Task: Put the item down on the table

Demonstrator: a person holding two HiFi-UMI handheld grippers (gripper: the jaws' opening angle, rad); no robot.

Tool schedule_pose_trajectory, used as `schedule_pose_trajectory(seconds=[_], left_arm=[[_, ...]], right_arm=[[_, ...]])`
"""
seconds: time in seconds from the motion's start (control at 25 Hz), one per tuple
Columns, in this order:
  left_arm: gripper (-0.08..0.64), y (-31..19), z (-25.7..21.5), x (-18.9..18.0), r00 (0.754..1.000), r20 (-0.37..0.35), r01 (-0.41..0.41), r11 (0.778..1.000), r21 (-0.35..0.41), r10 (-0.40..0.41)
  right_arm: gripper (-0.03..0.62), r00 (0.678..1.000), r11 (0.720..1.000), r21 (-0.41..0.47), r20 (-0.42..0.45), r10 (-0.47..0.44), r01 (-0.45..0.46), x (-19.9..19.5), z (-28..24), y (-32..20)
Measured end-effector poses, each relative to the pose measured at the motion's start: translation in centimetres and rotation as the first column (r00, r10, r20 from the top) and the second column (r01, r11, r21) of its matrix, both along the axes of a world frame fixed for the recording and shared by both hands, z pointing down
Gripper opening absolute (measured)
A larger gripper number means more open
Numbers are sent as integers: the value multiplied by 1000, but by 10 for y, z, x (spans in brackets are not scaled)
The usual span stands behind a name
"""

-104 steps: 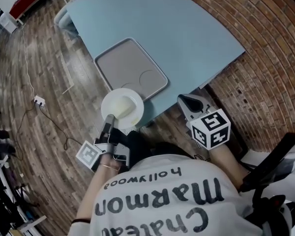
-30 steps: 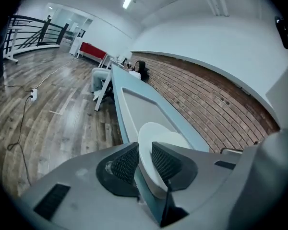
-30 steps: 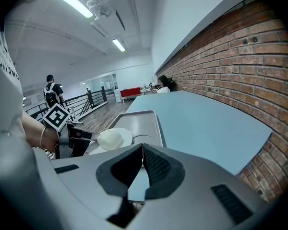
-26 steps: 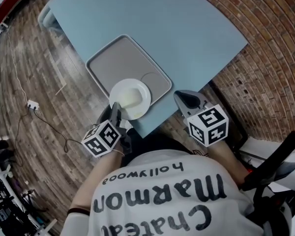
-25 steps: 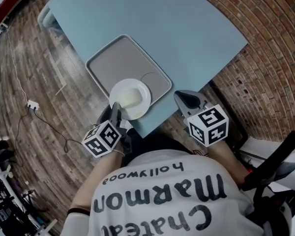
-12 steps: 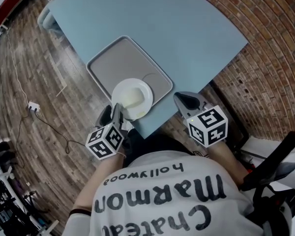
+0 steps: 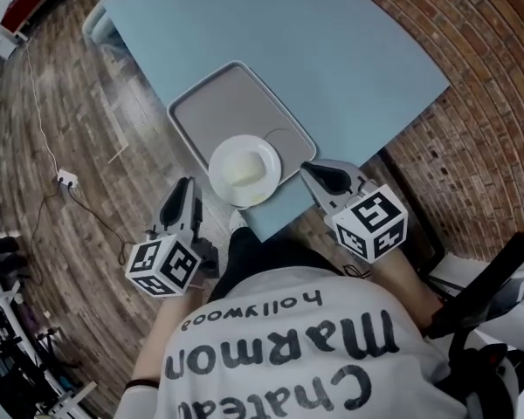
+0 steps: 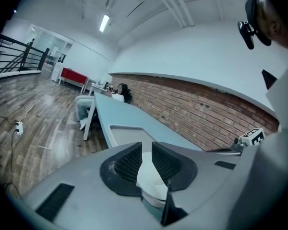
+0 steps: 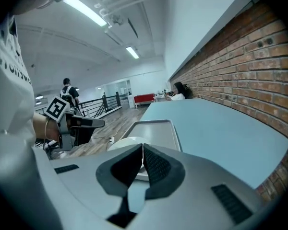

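Observation:
A white plate (image 7: 244, 171) lies over the near corner of the grey tray (image 7: 218, 103) on the light-blue table (image 7: 349, 51), close to the table's front edge. My left gripper (image 7: 182, 190) hovers over the floor left of the plate, apart from it. Its jaws have just been closing and stand narrowly open, gripping nothing. In the left gripper view the plate (image 8: 151, 178) shows through the gap of the left gripper (image 8: 147, 150). My right gripper (image 7: 307, 169) is shut just right of the plate, not touching it. The plate (image 9: 125, 143) and tray (image 9: 156, 128) lie past the right gripper (image 9: 143, 152).
A brick wall (image 7: 480, 103) runs along the table's right side. A cable and a power strip (image 7: 65, 180) lie on the wooden floor at the left. A chair (image 7: 100, 24) stands at the table's far end, where a person (image 8: 121, 91) sits.
My left gripper has let go of the plate's near-left rim and drawn back to the left, away from the table. The plate stays on the tray's corner. The right gripper has edged closer to the plate.

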State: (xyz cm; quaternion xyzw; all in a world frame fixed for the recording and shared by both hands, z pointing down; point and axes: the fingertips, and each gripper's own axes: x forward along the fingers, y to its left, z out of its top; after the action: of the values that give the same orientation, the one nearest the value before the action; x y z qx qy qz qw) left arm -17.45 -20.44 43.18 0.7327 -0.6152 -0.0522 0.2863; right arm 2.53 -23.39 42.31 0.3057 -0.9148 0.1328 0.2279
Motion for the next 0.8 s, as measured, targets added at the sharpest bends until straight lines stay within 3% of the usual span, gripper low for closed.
schedule_pose_trajectory(seconds=[0.12, 0.28, 0.48, 0.8], left_arm=[[40, 9, -30, 5, 999, -10, -49, 993, 104, 50], [12, 30, -57, 17, 987, 78, -154, 968, 198, 141], [11, 58, -65, 30, 970, 176, -202, 957, 207, 167], [11, 95, -59, 44, 971, 189, -182, 964, 197, 144]], right_arm=[[9, 999, 999, 36, -2, -39, 39, -8, -10, 3], [10, 998, 997, 68, 40, -40, 37, -9, -26, 7], [9, 996, 995, 81, 72, -57, 51, -7, -37, 25], [9, 996, 988, 148, 70, -52, 41, 16, -46, 53]])
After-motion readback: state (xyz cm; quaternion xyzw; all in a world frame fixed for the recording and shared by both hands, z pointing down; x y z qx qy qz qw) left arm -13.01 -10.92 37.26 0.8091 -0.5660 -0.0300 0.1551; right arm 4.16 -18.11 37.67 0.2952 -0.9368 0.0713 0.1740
